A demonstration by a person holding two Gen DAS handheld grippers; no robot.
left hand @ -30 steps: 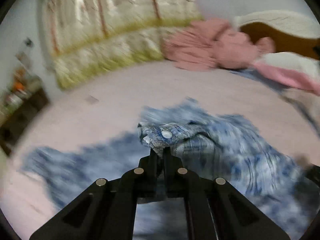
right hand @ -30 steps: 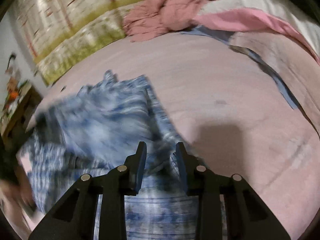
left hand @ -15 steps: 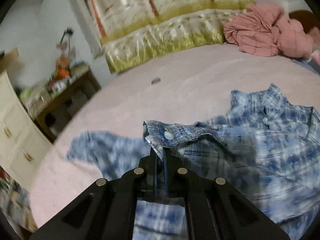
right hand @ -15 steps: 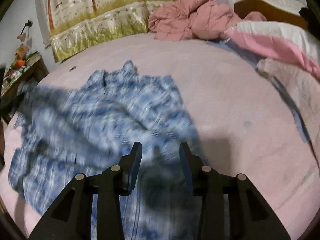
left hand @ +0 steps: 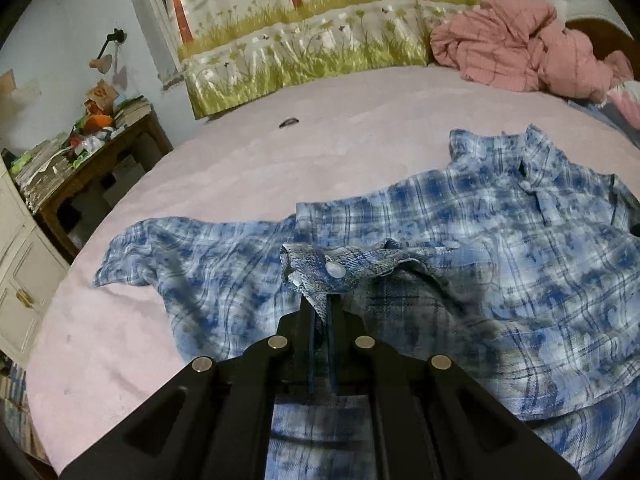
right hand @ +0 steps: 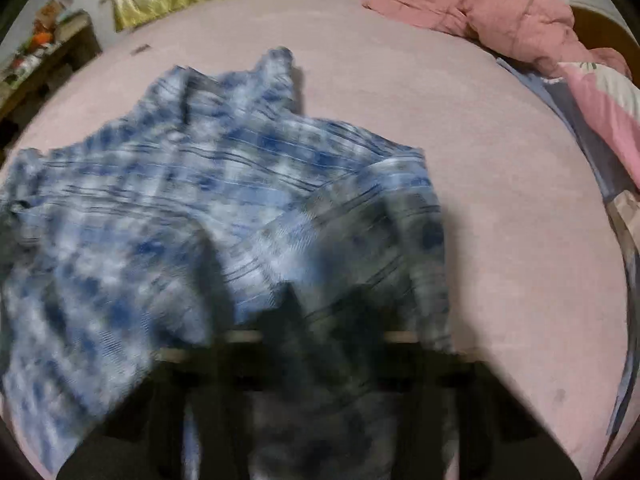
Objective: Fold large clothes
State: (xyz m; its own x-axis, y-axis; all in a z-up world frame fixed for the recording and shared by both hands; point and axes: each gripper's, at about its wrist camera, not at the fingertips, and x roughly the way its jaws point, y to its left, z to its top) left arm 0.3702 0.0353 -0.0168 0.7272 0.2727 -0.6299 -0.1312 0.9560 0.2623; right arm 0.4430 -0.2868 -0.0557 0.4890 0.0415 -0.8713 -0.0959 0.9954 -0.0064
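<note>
Left gripper jaws clenched on shirt cuff; right gripper jaws closed.

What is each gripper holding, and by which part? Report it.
Left gripper pinches the plaid shirt by its buttoned cuff. Right gripper is shut; too blurred to tell any hold.
</note>
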